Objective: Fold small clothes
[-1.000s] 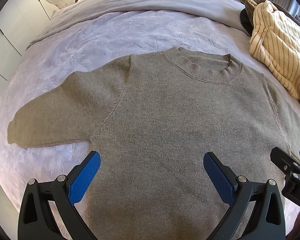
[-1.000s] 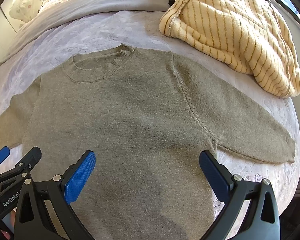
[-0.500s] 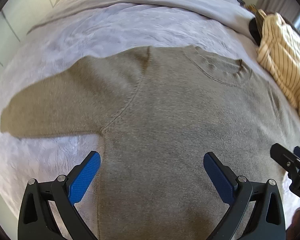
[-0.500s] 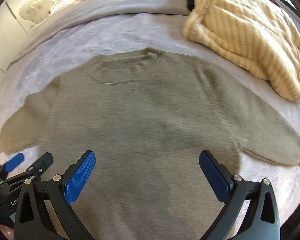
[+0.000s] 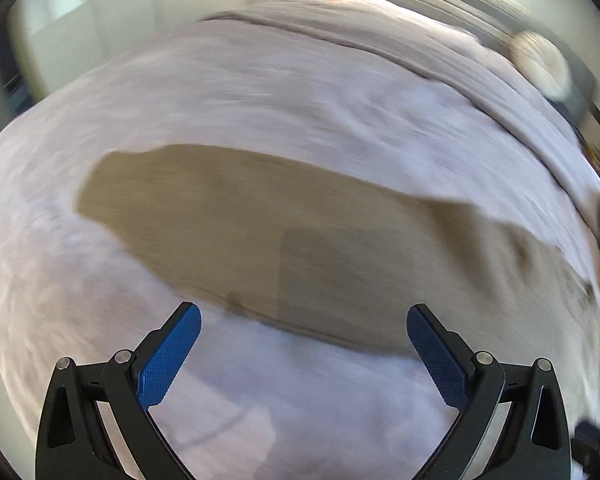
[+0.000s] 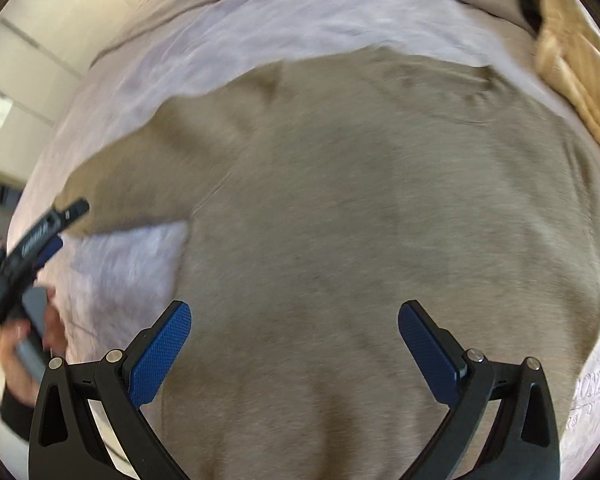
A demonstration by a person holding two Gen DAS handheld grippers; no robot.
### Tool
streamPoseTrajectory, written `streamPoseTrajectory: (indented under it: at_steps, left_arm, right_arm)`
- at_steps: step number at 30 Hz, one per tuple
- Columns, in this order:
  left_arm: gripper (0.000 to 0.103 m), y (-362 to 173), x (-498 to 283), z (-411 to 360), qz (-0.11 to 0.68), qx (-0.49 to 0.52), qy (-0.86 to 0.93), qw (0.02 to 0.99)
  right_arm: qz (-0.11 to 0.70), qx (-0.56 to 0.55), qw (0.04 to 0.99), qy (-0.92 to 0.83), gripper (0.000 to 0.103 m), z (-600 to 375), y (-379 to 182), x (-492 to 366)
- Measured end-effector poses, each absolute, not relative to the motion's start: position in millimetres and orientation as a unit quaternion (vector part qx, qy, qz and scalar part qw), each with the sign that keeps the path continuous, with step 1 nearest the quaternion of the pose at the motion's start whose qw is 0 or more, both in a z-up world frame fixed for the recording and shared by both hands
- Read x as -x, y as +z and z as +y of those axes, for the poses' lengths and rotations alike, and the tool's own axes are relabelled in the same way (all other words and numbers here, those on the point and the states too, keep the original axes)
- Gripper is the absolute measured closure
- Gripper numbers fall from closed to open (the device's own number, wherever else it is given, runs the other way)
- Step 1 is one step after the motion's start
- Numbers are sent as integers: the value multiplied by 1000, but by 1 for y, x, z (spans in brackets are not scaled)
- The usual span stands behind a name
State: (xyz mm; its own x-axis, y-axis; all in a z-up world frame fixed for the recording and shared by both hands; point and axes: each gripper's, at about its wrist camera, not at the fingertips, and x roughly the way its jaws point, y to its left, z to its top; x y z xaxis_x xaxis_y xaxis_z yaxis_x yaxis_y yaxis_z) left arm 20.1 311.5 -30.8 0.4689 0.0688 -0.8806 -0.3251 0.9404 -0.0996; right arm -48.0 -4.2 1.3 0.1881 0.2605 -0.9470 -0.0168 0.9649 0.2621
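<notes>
A taupe knit sweater lies flat on the bed, neckline at the far side. Both views are motion-blurred. In the left wrist view its left sleeve stretches across the middle, and my left gripper hovers open over the sheet just in front of that sleeve, holding nothing. My right gripper is open above the sweater's body, empty. The right wrist view also shows the left gripper at the far left, held by a hand, near the sleeve's end.
The bed's pale lilac cover surrounds the sweater. A cream striped garment is heaped at the far right, close to the sweater's shoulder. White cabinet fronts stand beyond the bed's left side.
My left gripper has swung left, off the sweater's body to its left sleeve. The right gripper has also shifted left and closer over the body. Both stay open.
</notes>
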Motion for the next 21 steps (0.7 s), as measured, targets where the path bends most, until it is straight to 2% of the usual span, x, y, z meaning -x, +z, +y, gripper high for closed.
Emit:
streamPoseTrajectory:
  at_steps: [4,10,12,13,14,15,16,21]
  left_arm:
    - [0,-59,-25,372,494,199,137,835]
    - [2,-84,-48,401,490,258,116,824]
    - [22,-79,-46,404,469,285,118,827]
    - [43,-78,-45,407,467,293,120,826]
    - [71,-79,-45,408,469,298,120,823]
    - [84,-80,-44,410,470,305,116,820]
    - [91,-81,-43,413,468,320,103,818]
    - [91,-49,-35,403,421,339,24,841]
  right_arm:
    - [642,-69,757,104,0,20,-5,47]
    - [649,-55,751,111,0,35,-4,44]
    - [648,-51,751,116,0,39,-3,43]
    - [647,-49,752,117,0,40,-3,43]
    - [647,-47,752,118,0,41,-3,43]
    - [646,-46,753,119,0,41,-2,43]
    - [644,-46,754,120,0,42,0,43]
    - [625,-62,770,111,0,30,6,43]
